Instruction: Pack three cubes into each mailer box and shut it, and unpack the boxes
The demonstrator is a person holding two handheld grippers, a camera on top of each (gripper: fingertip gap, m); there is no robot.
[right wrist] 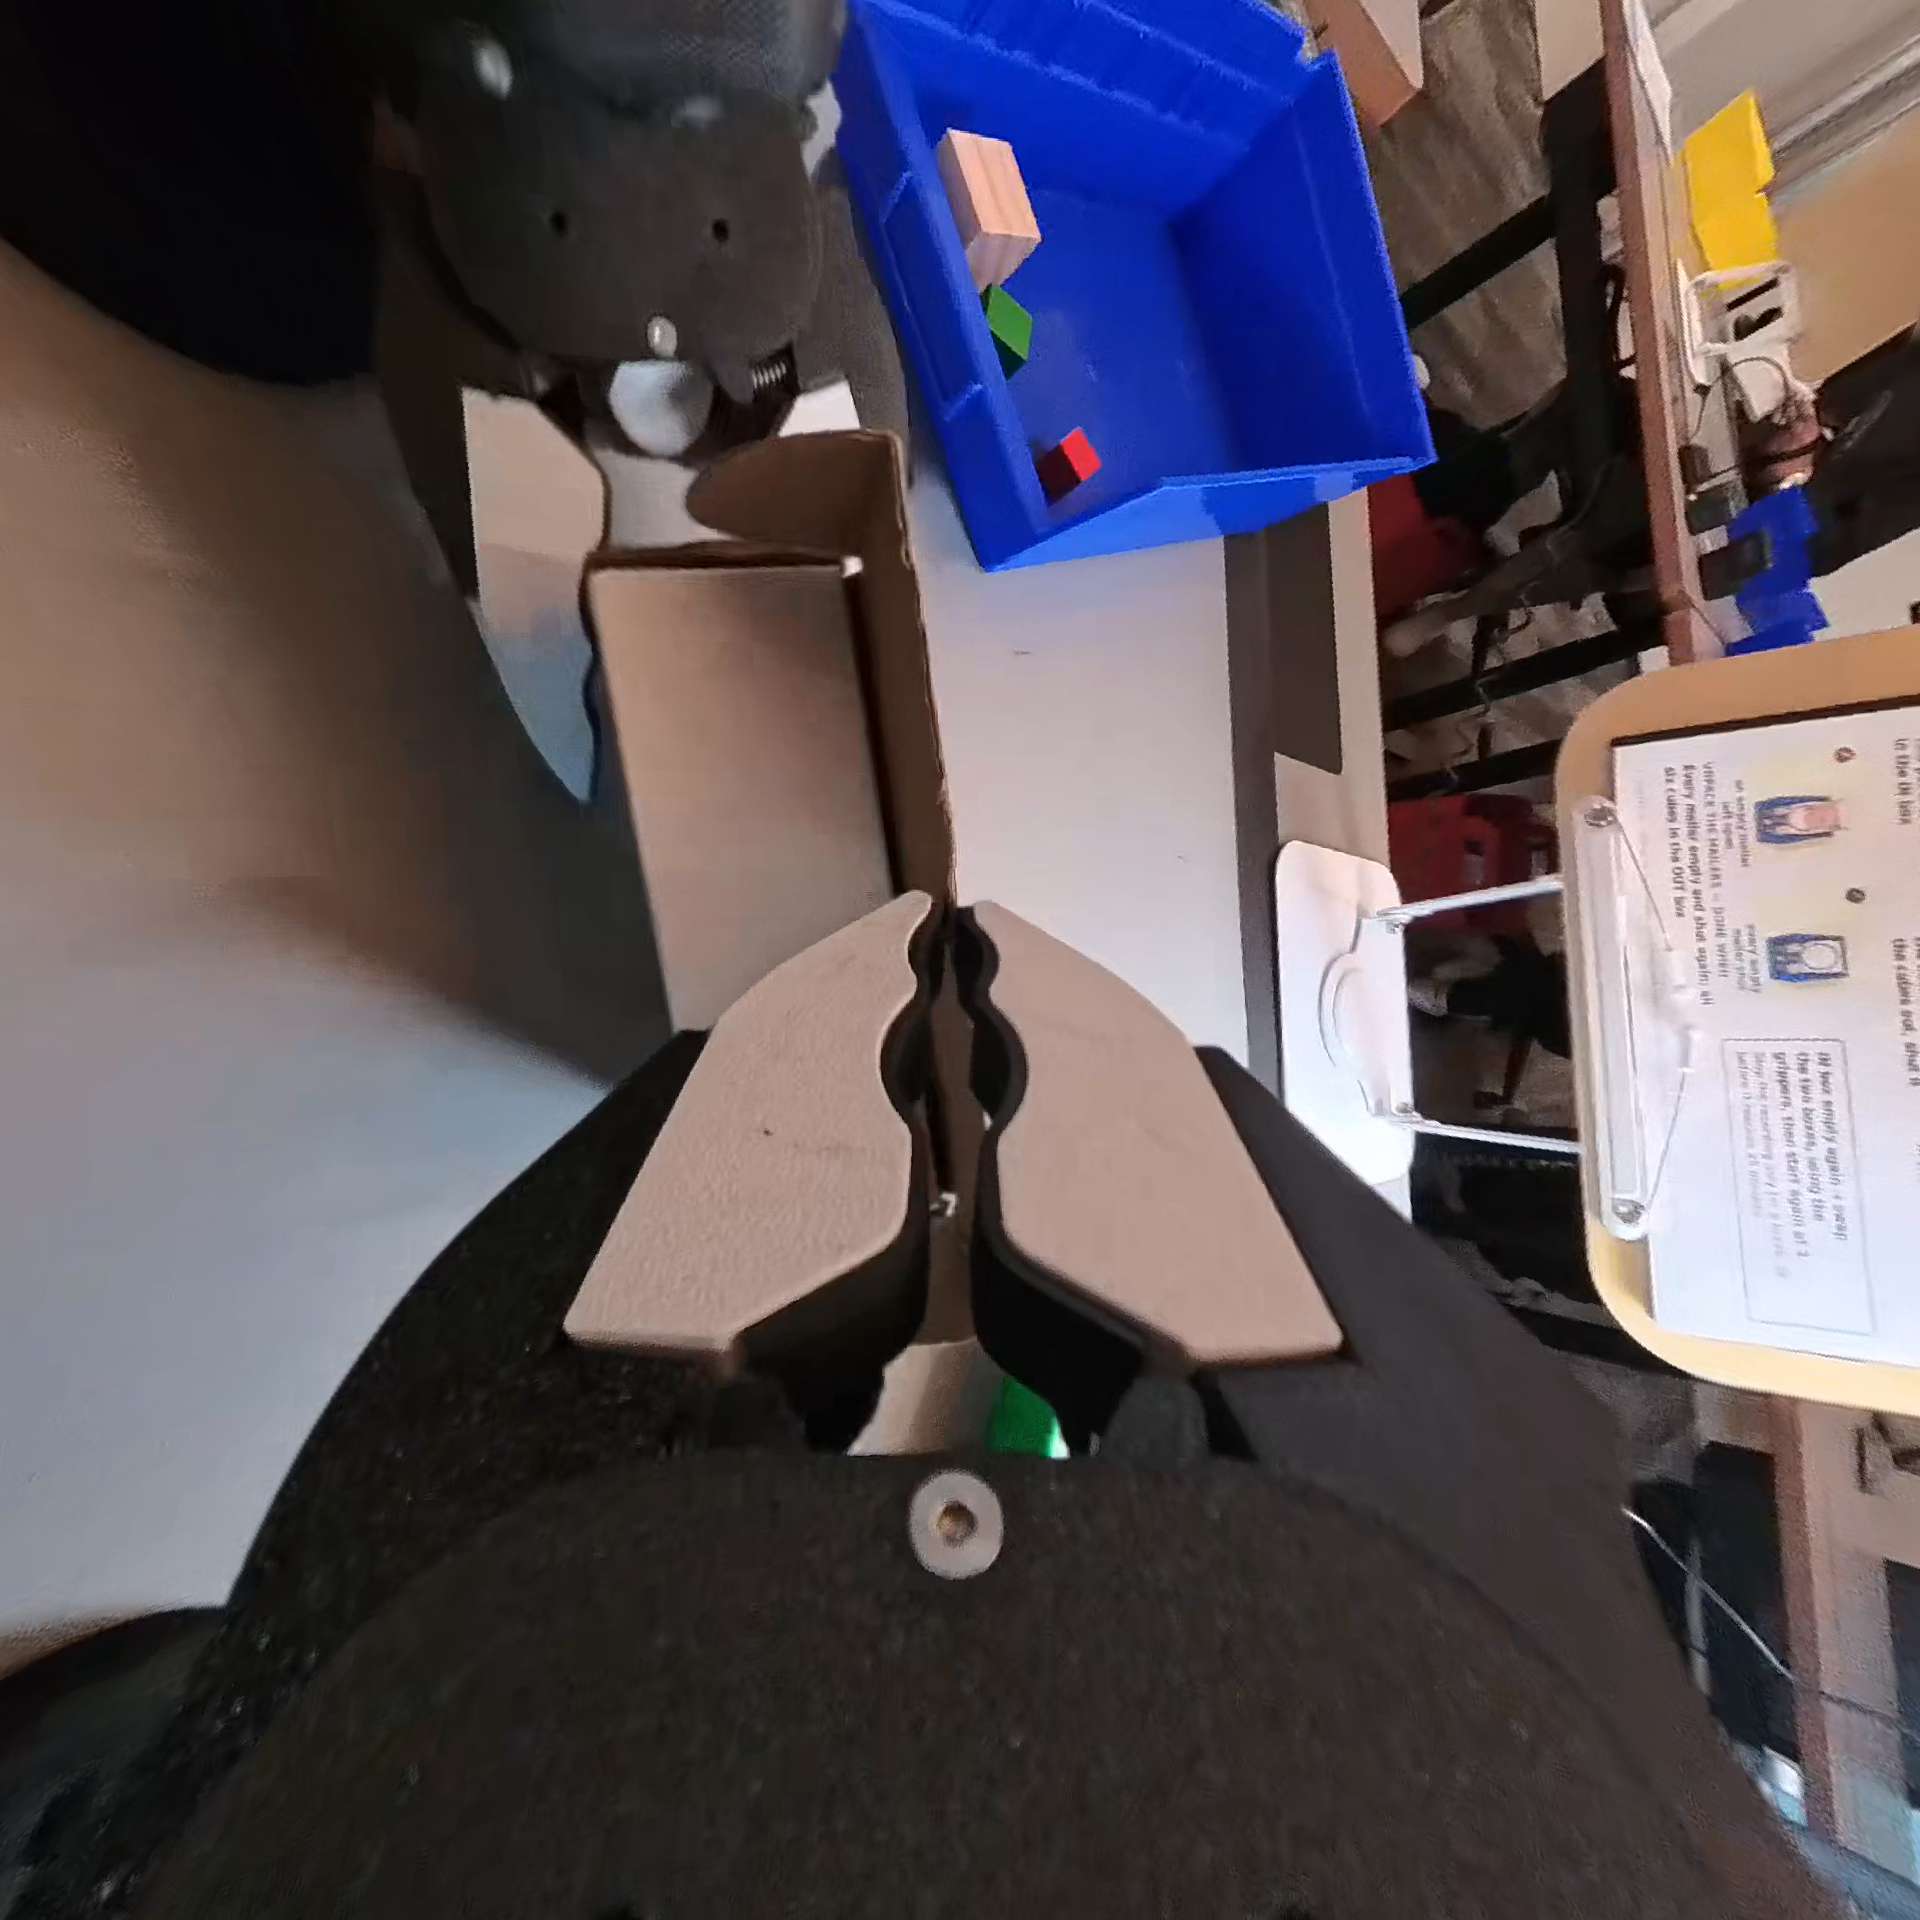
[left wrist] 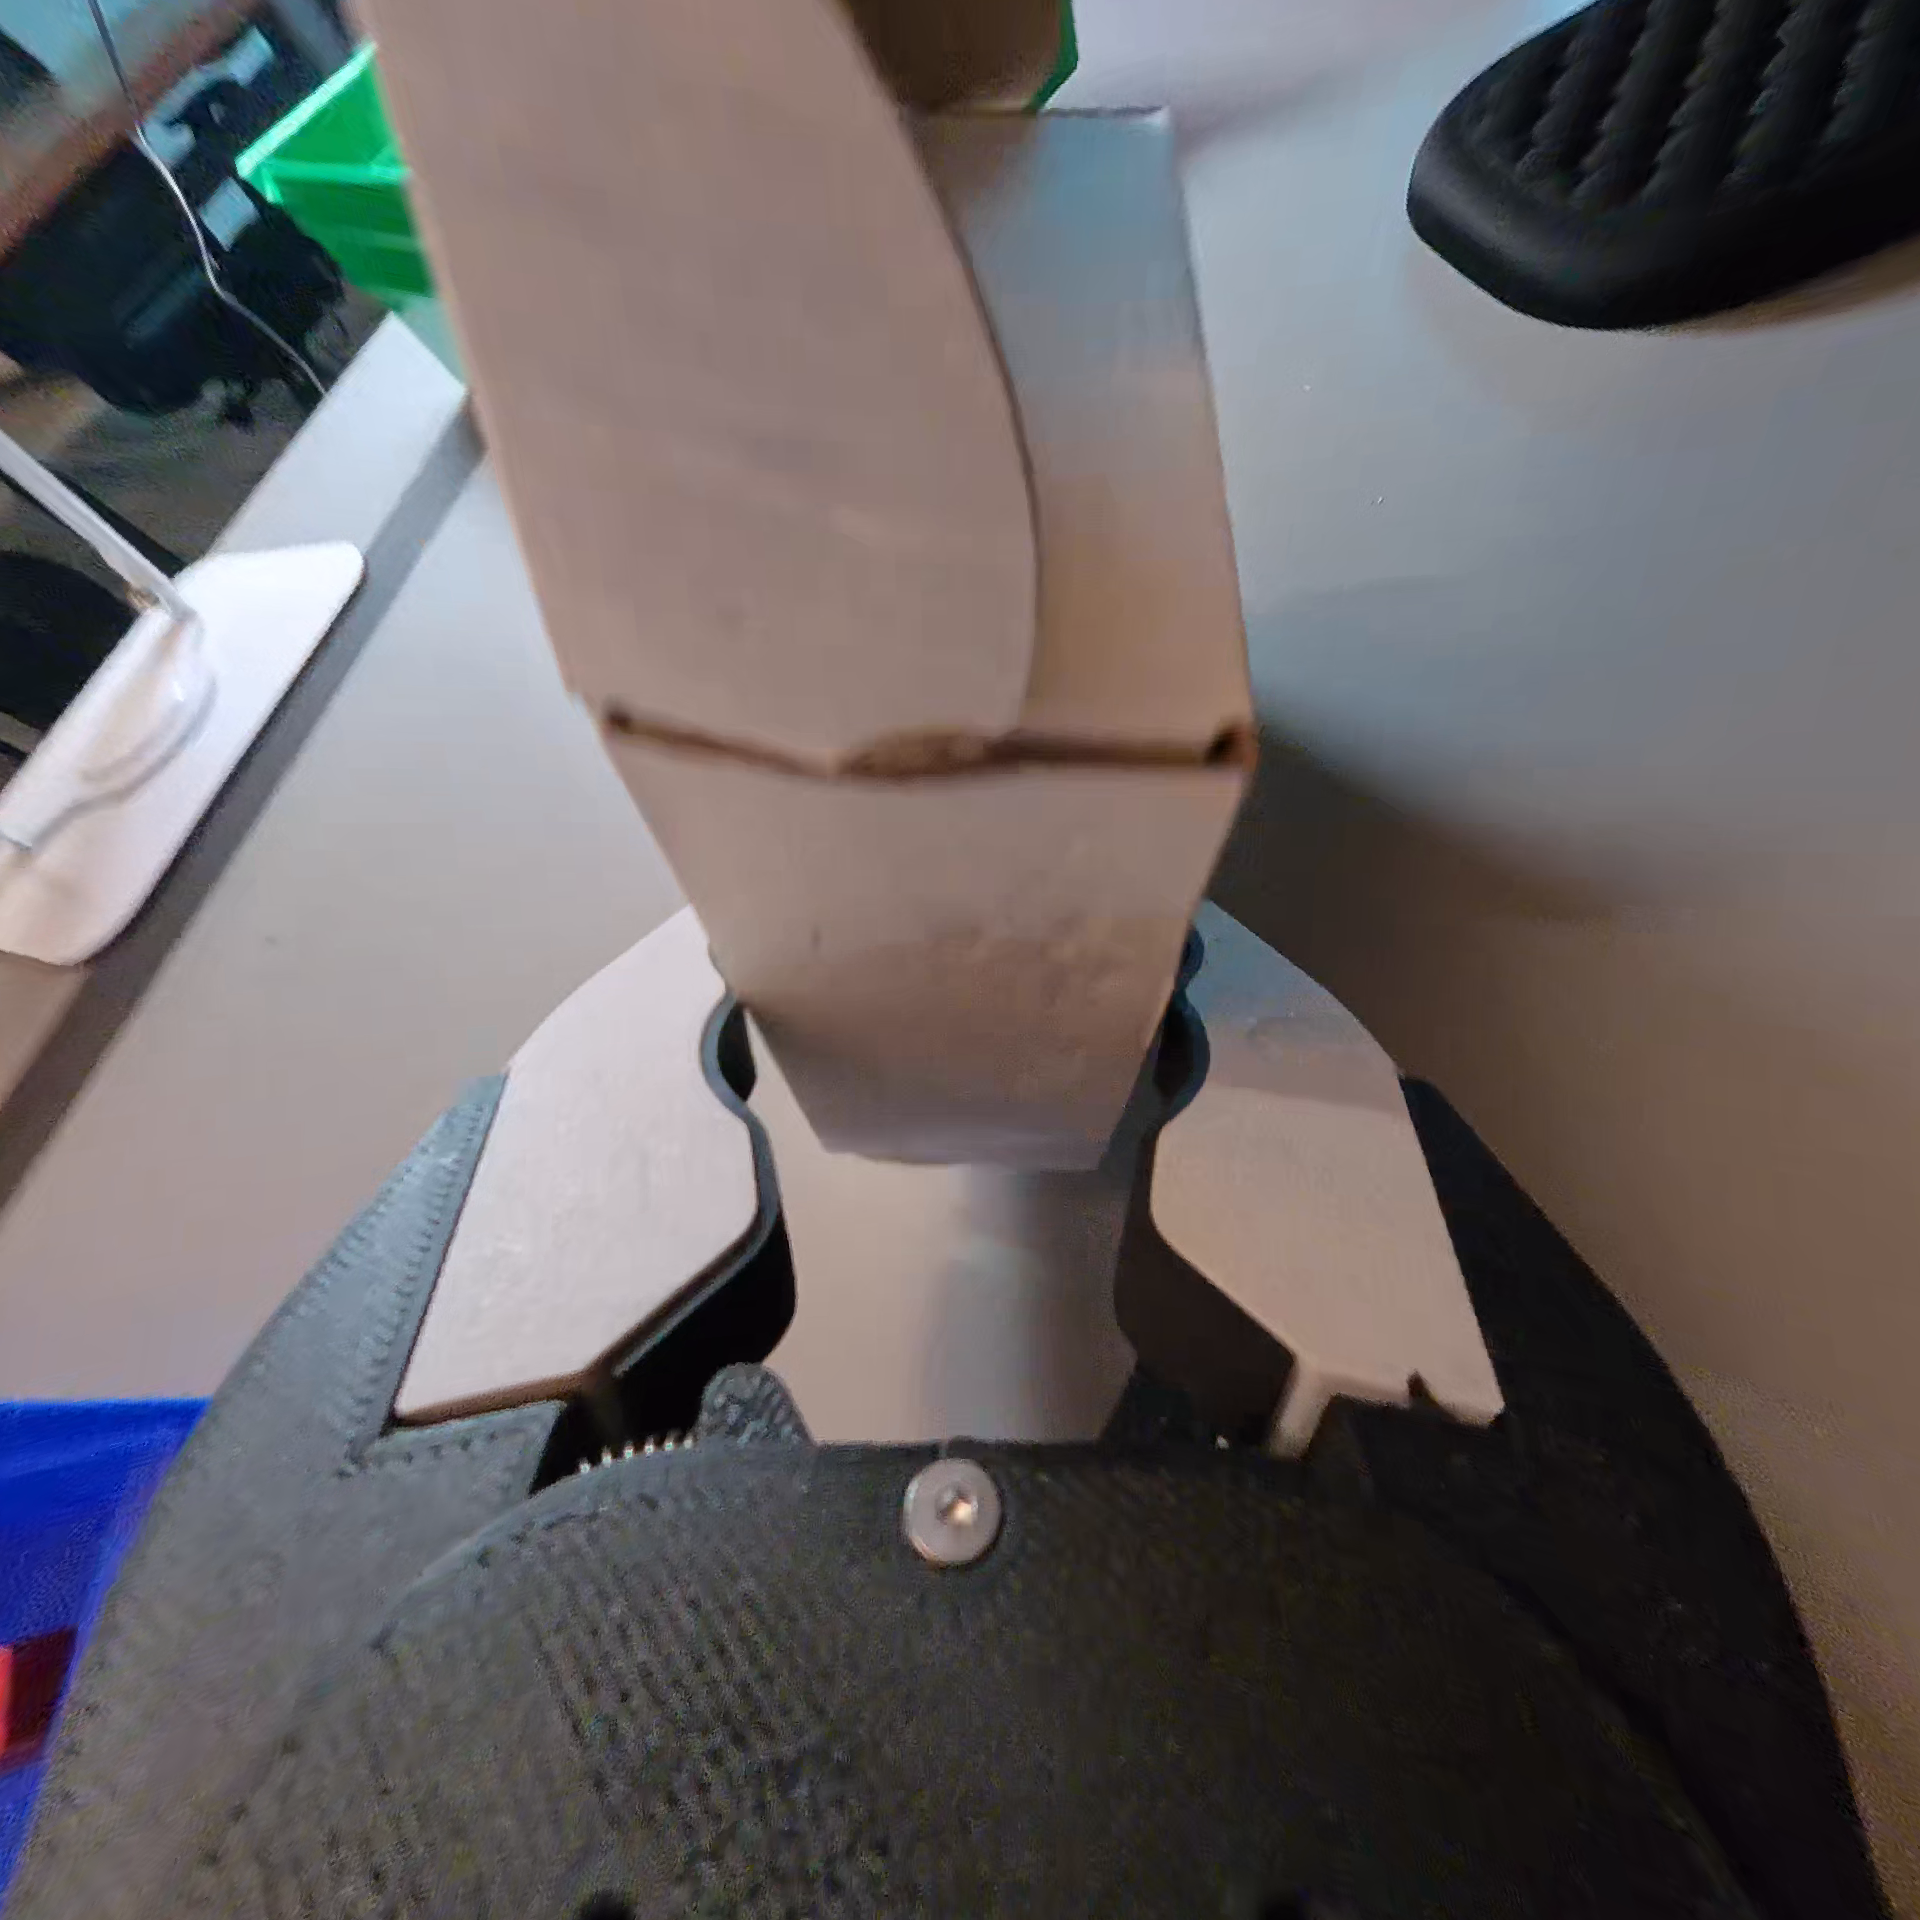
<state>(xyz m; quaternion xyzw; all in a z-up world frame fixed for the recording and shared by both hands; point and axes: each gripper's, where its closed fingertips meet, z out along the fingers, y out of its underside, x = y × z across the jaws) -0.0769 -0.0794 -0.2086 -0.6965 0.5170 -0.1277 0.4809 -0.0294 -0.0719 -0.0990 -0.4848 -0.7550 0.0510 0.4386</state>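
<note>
Both grippers have hold of the same brown cardboard mailer box [right wrist: 727, 727], lifted off the pale grey bench [left wrist: 1558, 727] and turned on its side, I'd judge so its lid can be worked open or its contents tipped out. The left gripper [left wrist: 956, 1049] has its fingers [left wrist: 613, 1174] clamped on a cardboard flap at one end of the box, steadying it. The right gripper [right wrist: 951, 997] has its fingers [right wrist: 758, 1132] pressed almost together on the thin edge of a side wall at the other end, pinching it like a sheet; a two-ended hold keeps the light box from twisting.

Near the bench's far edge sits a blue plastic bin [right wrist: 1278, 312], close beside the box, probably so cubes need only a short drop. In it lie a plain wooden cube [right wrist: 987, 203], a green cube [right wrist: 1008, 327] and a red cube [right wrist: 1070, 462], all along one wall. Whether anything remains inside the box I cannot tell. A paper instruction sheet on a clear stand [right wrist: 1766, 987] is beyond the bench edge.
</note>
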